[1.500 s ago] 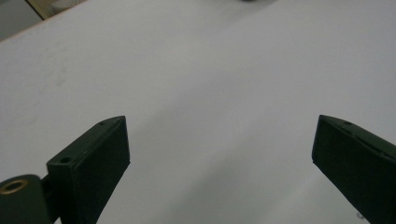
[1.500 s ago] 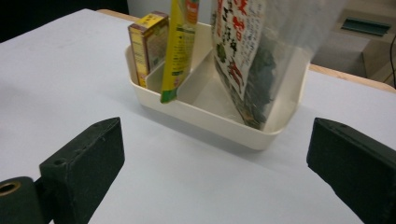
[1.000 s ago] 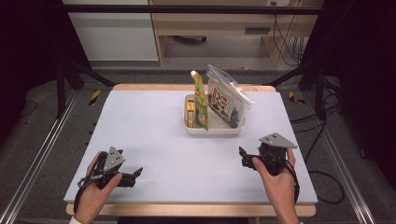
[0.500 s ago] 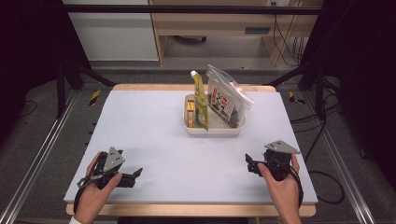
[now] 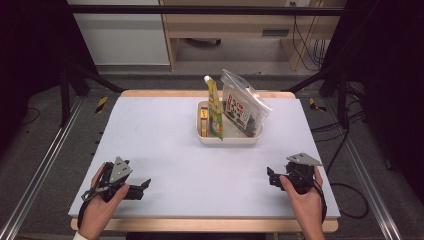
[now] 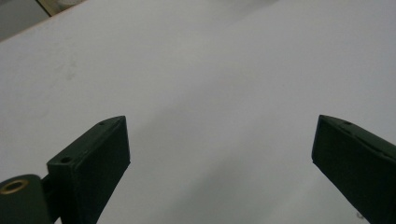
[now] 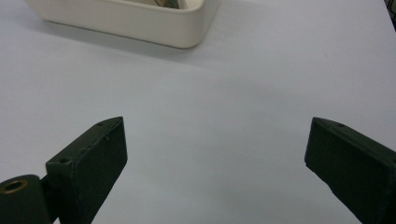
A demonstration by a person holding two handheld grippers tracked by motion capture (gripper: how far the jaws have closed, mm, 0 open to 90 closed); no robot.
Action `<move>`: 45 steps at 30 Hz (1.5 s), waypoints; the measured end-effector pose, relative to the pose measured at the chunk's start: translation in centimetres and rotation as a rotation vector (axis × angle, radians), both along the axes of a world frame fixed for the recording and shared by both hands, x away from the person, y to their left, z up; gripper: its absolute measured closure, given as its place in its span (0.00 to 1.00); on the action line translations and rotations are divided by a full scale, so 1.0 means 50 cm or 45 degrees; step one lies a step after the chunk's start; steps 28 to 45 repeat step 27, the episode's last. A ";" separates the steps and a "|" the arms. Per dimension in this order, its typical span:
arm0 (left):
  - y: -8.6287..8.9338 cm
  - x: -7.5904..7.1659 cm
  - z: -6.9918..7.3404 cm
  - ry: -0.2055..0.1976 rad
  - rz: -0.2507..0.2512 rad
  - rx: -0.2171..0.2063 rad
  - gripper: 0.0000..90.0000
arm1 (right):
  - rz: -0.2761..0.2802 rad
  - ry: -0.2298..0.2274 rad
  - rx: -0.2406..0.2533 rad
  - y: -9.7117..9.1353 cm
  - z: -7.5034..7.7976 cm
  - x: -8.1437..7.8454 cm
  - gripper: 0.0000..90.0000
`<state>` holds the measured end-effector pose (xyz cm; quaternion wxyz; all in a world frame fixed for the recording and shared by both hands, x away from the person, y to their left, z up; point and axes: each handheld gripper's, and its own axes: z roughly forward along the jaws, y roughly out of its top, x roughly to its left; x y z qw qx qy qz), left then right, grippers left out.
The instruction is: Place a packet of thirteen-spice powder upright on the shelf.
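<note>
A cream tray [image 5: 227, 139] sits at the table's far middle, holding a tall yellow-green packet [image 5: 215, 110], a clear printed bag [image 5: 241, 104] and a small orange item [image 5: 204, 120]. My left gripper [image 5: 144, 183] rests near the front left edge, open, with bare table between its jaws [image 6: 219, 144]. My right gripper [image 5: 270, 176] rests near the front right, open and empty [image 7: 215, 144]. In the right gripper view the tray's near wall [image 7: 140, 23] lies ahead, well beyond the fingertips.
The white table [image 5: 165, 145] has a wooden front edge [image 5: 200, 225]. Dark metal frame rails [image 5: 45, 165] run along both sides. A wooden shelf unit [image 5: 235, 30] stands behind the table, and cables [image 5: 345, 190] trail on the floor to the right.
My right gripper has drawn back toward the front edge and slightly right. The left gripper has stayed in place.
</note>
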<state>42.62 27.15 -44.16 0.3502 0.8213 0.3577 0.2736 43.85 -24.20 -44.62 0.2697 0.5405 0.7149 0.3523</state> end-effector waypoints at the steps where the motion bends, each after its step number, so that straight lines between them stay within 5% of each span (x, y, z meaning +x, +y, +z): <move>1: 0.001 0.000 0.000 0.002 0.002 -0.001 0.05 | -0.006 -0.001 0.000 -0.003 -0.002 0.002 0.07; 12: 0.016 0.008 -0.005 0.038 0.073 0.033 0.05 | -0.032 0.030 0.043 -0.016 -0.031 0.024 0.07; 21: 0.038 0.017 -0.010 0.062 0.164 0.021 0.05 | -0.053 0.052 0.019 -0.013 -0.045 0.039 0.09; 45: 0.044 0.020 -0.010 0.069 0.174 -0.011 0.05 | -0.067 0.023 0.016 -0.017 -0.049 0.032 0.10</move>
